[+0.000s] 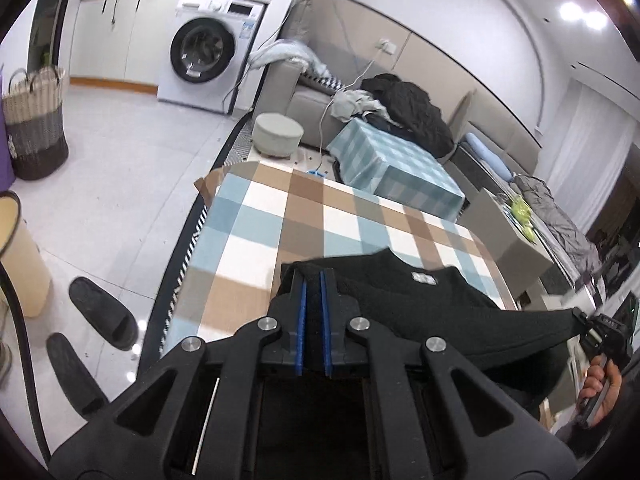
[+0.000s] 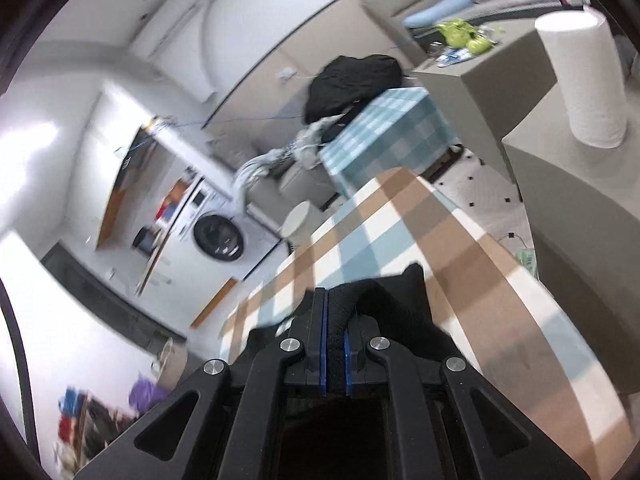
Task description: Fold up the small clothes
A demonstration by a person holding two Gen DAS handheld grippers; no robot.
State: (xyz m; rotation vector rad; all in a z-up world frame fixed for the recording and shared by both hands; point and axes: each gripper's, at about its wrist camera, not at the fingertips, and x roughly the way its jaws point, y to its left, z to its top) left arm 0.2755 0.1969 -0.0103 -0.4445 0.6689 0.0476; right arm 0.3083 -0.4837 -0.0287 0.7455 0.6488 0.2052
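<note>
A small black top (image 1: 432, 300) is held stretched above the near end of a checked worktop (image 1: 320, 208), its collar label facing up and its far edge lying on or just over the cloth; contact cannot be told. 1 edge is pinched between the blue pads of the left claw (image 1: 313, 292), which is closed on the fabric. The opposite edge is drawn taut to the right claw (image 2: 335, 312), likewise clamped on a bunched fold of the garment, as the right wrist view shows. The 2 grips appear set well apart so that the cloth is spread flat and ready to be laid down for folding. Beyond the worktop, a second checked table (image 1: 396, 164), a sofa piled with dark clothes (image 1: 408, 108) and a washing machine (image 1: 204, 52) are seen.
</note>
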